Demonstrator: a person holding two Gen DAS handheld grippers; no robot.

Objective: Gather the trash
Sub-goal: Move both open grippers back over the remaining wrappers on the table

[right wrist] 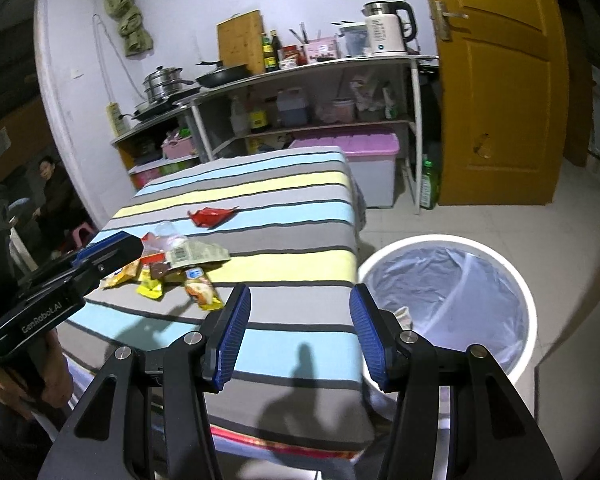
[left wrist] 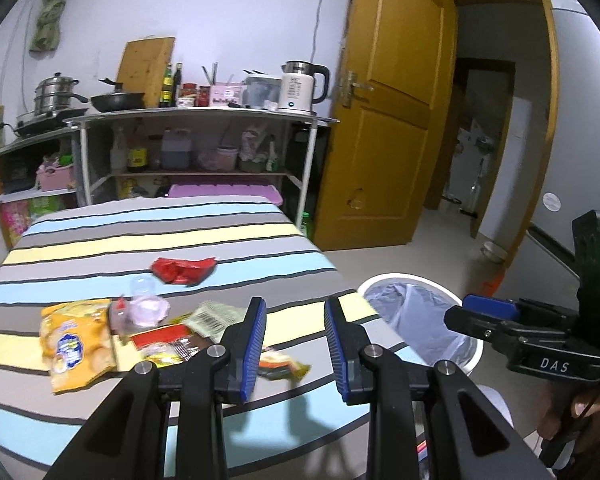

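The left tool [left wrist: 295, 344] hangs over the striped desk [left wrist: 140, 240], jaws partly apart and empty. The wrapper pile [left wrist: 148, 332] lies at its ten o'clock, the nearest snack packet [left wrist: 282, 364] just beyond its fingers, long axis running crosswise. The right tool [right wrist: 300, 336], wider and also empty, sits beside the lined bin [right wrist: 448, 276] at its two o'clock. A red wrapper [left wrist: 182, 270] lies apart at twelve o'clock. The left hand looks nearer; nothing blocks it.

Striped table [right wrist: 292, 216] near edge bare; wrapper pile [right wrist: 180, 268] left; bin [right wrist: 452, 304] mouth unobstructed.
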